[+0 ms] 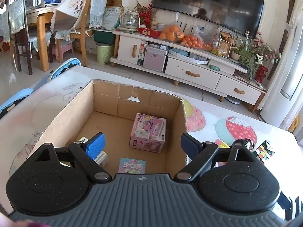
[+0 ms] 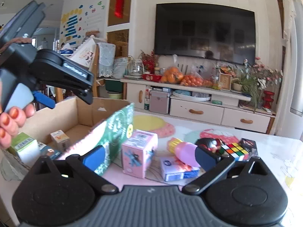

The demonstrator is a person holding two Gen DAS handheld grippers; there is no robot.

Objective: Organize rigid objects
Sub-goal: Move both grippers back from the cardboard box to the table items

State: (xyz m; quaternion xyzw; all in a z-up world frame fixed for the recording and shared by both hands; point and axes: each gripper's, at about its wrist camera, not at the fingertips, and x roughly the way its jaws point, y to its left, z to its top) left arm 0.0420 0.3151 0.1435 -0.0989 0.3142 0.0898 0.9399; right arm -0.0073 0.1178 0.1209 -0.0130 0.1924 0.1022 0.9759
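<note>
My left gripper [image 1: 142,141] hangs open over an open cardboard box [image 1: 56,117], nothing between its blue pads. Inside the box lie a pink box [image 1: 148,132], a teal card pack [image 1: 131,165] and small boxes [image 1: 101,158] under the left finger. My right gripper [image 2: 149,157] is open low over the table. Between its fingers stand a pink carton [image 2: 139,151] and a blue-and-white box [image 2: 178,168], untouched. A green box [image 2: 113,132] leans on the cardboard box [image 2: 56,113]. A pink-and-yellow toy [image 2: 181,149] and a Rubik's cube [image 2: 233,149] lie beyond. A hand holds the left gripper [image 2: 67,97] above the box.
The table wears a cartoon-print cloth [image 1: 236,128]; its far edge faces a white TV stand [image 1: 189,71] across the floor. A black-and-red item [image 2: 208,143] sits beside the cube. Wooden chairs and a dining table [image 1: 43,19] stand at the back left.
</note>
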